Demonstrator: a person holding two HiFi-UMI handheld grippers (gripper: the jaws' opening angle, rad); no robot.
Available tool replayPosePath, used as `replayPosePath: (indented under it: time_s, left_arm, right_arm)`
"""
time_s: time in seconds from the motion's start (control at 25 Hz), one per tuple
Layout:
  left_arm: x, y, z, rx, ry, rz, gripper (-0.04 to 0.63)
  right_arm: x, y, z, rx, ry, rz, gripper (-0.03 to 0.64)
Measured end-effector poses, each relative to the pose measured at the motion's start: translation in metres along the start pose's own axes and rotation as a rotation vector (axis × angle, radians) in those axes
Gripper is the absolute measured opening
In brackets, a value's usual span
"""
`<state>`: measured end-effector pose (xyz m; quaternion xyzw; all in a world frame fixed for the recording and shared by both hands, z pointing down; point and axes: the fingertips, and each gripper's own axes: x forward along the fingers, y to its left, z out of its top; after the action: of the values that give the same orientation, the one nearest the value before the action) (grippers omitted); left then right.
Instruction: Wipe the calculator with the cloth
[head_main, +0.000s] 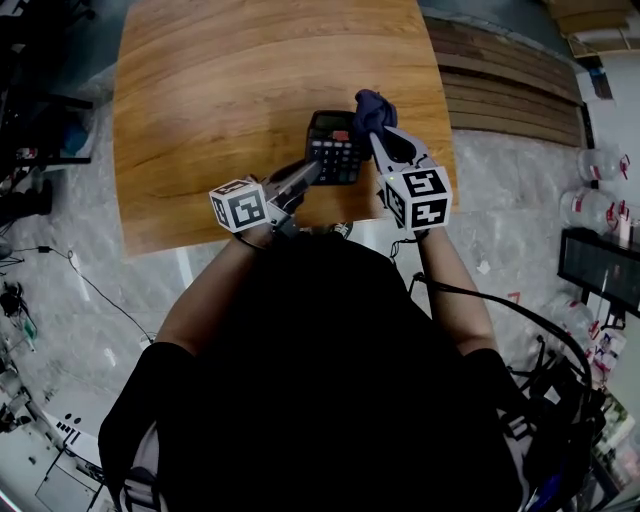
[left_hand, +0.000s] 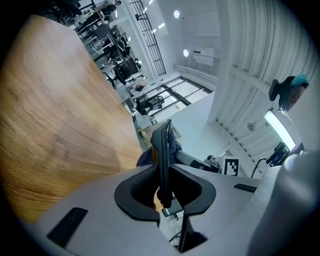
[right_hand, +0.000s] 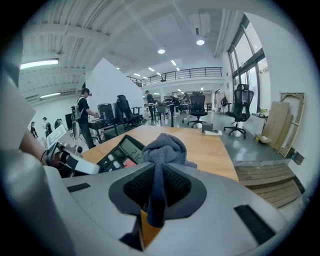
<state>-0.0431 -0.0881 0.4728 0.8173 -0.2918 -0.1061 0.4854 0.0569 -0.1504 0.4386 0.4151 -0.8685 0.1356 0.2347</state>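
Observation:
A black calculator (head_main: 335, 148) is held tilted above the wooden table (head_main: 220, 110), its near left edge clamped in my left gripper (head_main: 308, 172). In the left gripper view the calculator (left_hand: 162, 157) stands edge-on between the jaws. My right gripper (head_main: 378, 135) is shut on a bunched dark blue-grey cloth (head_main: 371, 110), which sits at the calculator's right upper corner. In the right gripper view the cloth (right_hand: 162, 152) bulges out of the jaws, and the calculator's display and keys (right_hand: 120, 152) lie just left of it.
The table ends close to my body and at the right, where grey floor and wooden steps (head_main: 510, 90) begin. Cables and gear (head_main: 560, 390) lie on the floor to the right. People and office chairs stand far off in the right gripper view.

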Motion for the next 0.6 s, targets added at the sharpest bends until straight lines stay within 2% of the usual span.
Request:
replayPosePath:
  time_s: [0.12,0.4,0.6]
  left_arm:
    - [-0.001,-0.002,0.001,-0.003,-0.014,-0.008,0.072]
    - [-0.009,0.008,0.034,-0.016,-0.093,0.023,0.072]
    - [-0.009,0.013,0.041,-0.029,-0.125,0.032,0.072]
  right_arm:
    - [0.000,0.004,0.000,-0.011,0.006,0.015,0.044]
    - [-0.001,0.075,-0.042,-0.037,0.105,0.183,0.044]
    - [-0.006,0.111,-0.049,-0.061,0.129,0.286,0.044]
